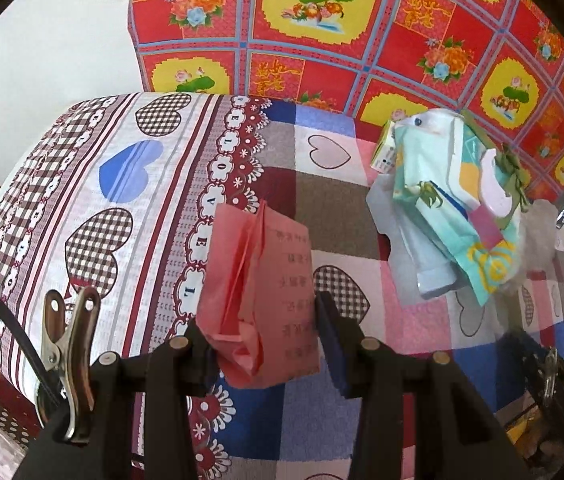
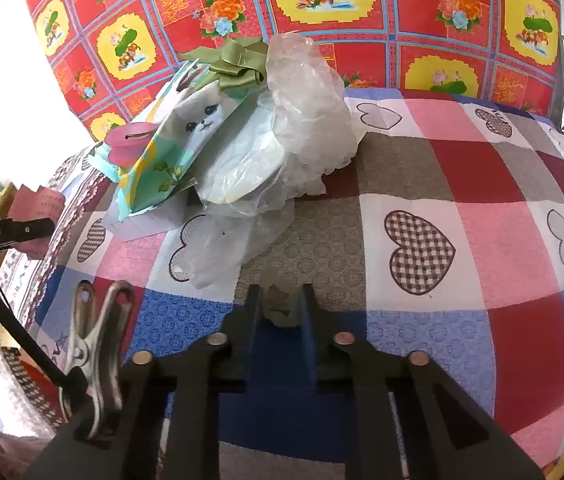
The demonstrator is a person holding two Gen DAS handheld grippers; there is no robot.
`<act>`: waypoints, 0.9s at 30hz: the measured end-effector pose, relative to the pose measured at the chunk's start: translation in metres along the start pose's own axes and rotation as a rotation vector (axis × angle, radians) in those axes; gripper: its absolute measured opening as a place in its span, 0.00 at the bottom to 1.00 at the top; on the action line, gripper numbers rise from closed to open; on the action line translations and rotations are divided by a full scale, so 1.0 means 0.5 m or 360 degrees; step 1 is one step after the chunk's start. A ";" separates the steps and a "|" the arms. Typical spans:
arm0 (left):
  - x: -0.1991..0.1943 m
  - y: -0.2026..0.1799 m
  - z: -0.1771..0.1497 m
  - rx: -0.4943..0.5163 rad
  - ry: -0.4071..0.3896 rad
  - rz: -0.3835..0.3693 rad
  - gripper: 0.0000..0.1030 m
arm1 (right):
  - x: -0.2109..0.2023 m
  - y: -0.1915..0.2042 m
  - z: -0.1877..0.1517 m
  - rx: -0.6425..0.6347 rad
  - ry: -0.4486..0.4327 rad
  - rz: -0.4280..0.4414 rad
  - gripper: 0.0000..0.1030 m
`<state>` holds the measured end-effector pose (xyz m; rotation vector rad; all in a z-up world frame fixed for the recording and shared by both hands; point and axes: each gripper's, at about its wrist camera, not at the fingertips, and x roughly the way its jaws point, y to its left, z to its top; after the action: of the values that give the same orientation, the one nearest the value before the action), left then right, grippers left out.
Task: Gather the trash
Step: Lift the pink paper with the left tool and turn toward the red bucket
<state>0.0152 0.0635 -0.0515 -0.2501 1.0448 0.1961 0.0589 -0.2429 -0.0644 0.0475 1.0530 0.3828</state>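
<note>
Left wrist view first: we see our left gripper (image 1: 260, 332) holding a folded pink paper (image 1: 260, 300) with printed writing on it. The two black fingers (image 1: 198, 344) press on the paper from both sides, about half way open, and the paper sticks up above the bed. Under it lies a bed sheet (image 1: 122, 184) with hearts and checks. To the right of the paper, well apart from it, we see a pile of trash (image 1: 450, 208) on the sheet: a mint green wrapper, a white tube, a pink piece and a green ribbon. Behind the bed hangs a red cloth (image 1: 322, 40) with yellow squares and flowers. A metal clip (image 1: 70, 344) sits on the left side of the gripper.

From the right wrist view, our right gripper (image 2: 282, 312) is nearly closed on a small pale scrap (image 2: 280, 316). The scrap sits between the blue pads, low over the checked sheet (image 2: 462, 200). We cannot tell what the scrap is made of. Beyond the gripper lies the same pile: a crumpled clear plastic bag (image 2: 306, 112), a wrapper with a white cat face (image 2: 202, 120), a green ribbon (image 2: 238, 64) and a pink spool (image 2: 128, 146). At the far left edge we can see the pink paper (image 2: 38, 200) again, near the other gripper's black finger.
</note>
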 end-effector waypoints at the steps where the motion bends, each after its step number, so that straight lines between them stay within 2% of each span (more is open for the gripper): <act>1: -0.003 0.001 -0.001 -0.0001 -0.0005 -0.0003 0.43 | 0.000 0.002 0.000 0.0003 0.0003 0.0005 0.11; 6: -0.009 0.014 -0.002 -0.0019 -0.0014 -0.0012 0.43 | -0.010 0.033 0.001 -0.0046 -0.0008 0.0029 0.08; 18: -0.033 0.074 -0.011 -0.0014 -0.0040 -0.0059 0.43 | -0.016 0.125 -0.006 -0.0086 -0.0031 0.0090 0.07; 27: -0.079 0.164 -0.022 -0.0038 -0.0090 -0.0066 0.43 | -0.034 0.258 0.002 -0.0208 -0.0070 0.0148 0.07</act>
<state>-0.0361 0.1371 -0.0313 -0.2860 0.9809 0.1774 0.0157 -0.1281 -0.0216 -0.0120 0.9823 0.5319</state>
